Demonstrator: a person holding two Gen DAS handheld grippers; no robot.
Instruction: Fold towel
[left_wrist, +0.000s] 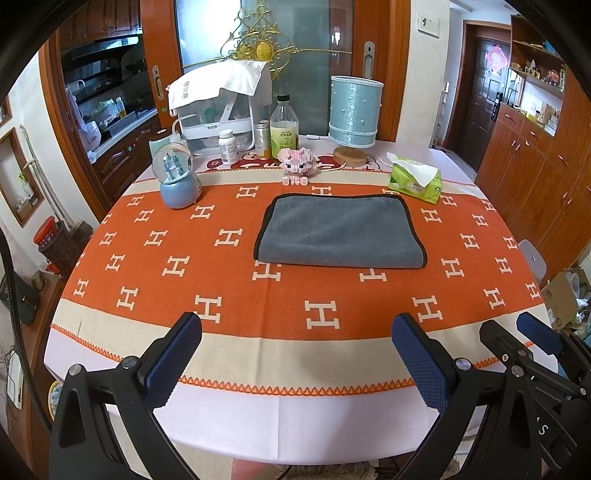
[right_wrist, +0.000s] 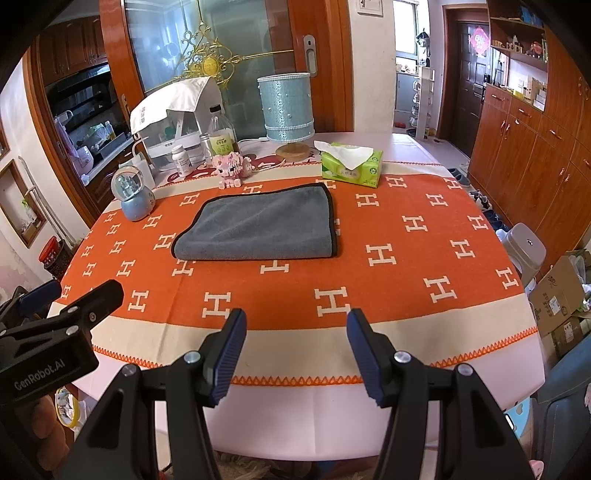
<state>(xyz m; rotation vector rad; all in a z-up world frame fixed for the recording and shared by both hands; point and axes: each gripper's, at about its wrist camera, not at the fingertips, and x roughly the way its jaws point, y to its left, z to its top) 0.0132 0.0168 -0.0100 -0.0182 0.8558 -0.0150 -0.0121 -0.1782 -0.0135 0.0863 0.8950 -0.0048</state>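
A grey towel (left_wrist: 341, 230) with a black hem lies folded flat on the orange patterned tablecloth (left_wrist: 221, 288), toward the far middle of the table; it also shows in the right wrist view (right_wrist: 258, 225). My left gripper (left_wrist: 297, 325) is open and empty, above the table's near edge, well short of the towel. My right gripper (right_wrist: 295, 321) is open and empty, also at the near edge. Each gripper shows at the side of the other's view: the right one (left_wrist: 517, 328) and the left one (right_wrist: 74, 291).
Behind the towel stand a pink toy pig (left_wrist: 297, 162), a snow globe (left_wrist: 179, 181), a green tissue pack (left_wrist: 415, 181), a blue lamp (left_wrist: 354, 110), bottles (left_wrist: 283, 127) and a covered white appliance (left_wrist: 218, 107). Cabinets and a stool (right_wrist: 526, 251) are on the right.
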